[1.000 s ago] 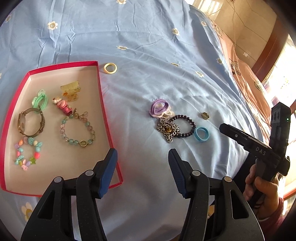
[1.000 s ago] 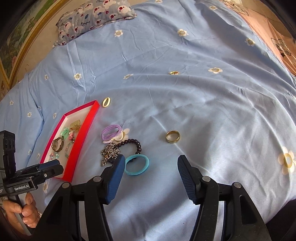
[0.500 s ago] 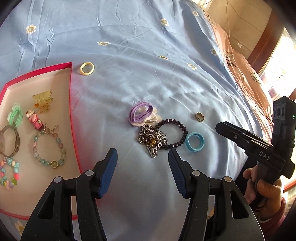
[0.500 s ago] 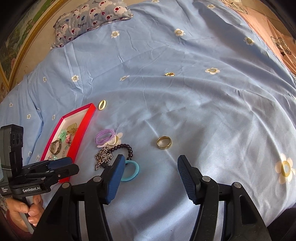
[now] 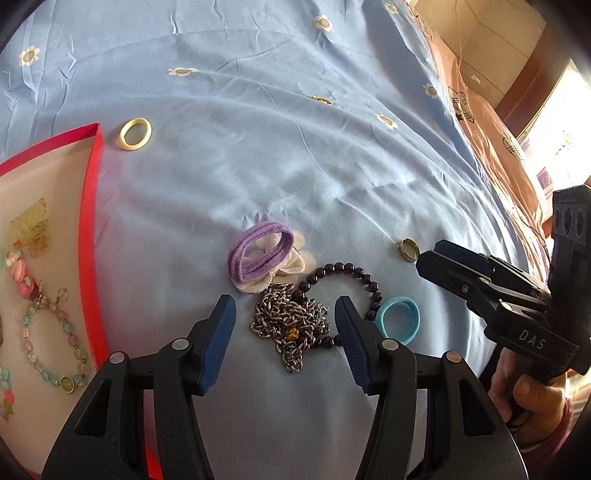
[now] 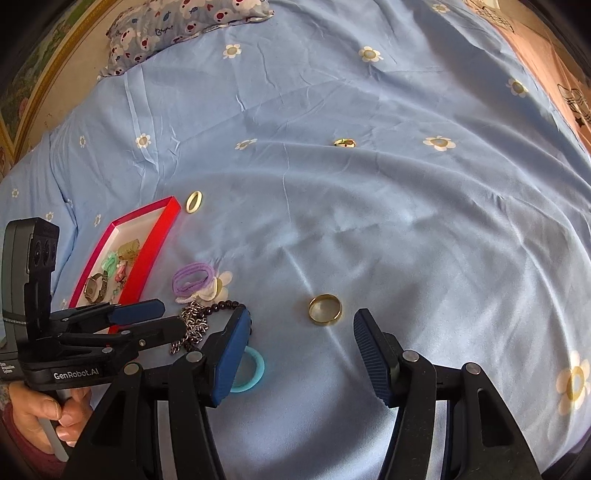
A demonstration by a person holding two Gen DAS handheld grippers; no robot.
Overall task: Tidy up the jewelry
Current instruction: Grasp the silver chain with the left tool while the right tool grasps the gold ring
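Observation:
A tangled silver chain (image 5: 291, 325) lies on the blue bedsheet, overlapping a dark bead bracelet (image 5: 347, 280). My left gripper (image 5: 283, 310) hovers over the chain with its jaws closing on either side, pads clear of it. A purple hair tie on a white flower (image 5: 260, 254) lies just beyond, and a light blue band (image 5: 399, 321) to the right. In the right wrist view a gold ring (image 6: 325, 309) sits just ahead of my right gripper (image 6: 303, 321), which is open and holds nothing. The red-rimmed tray (image 5: 90, 206) is at the left.
The tray holds a pastel bead bracelet (image 5: 48, 350), a gold clip (image 5: 31, 221) and other trinkets. A cream ring (image 5: 135, 134) lies by the tray's far corner, a small gold piece (image 6: 344, 142) farther up the sheet. A patterned pillow (image 6: 184, 26) is at the headboard.
My left gripper has swung right from over the tray's edge to above the silver chain, and its jaws have narrowed slightly. My right gripper has crept closer to the gold ring.

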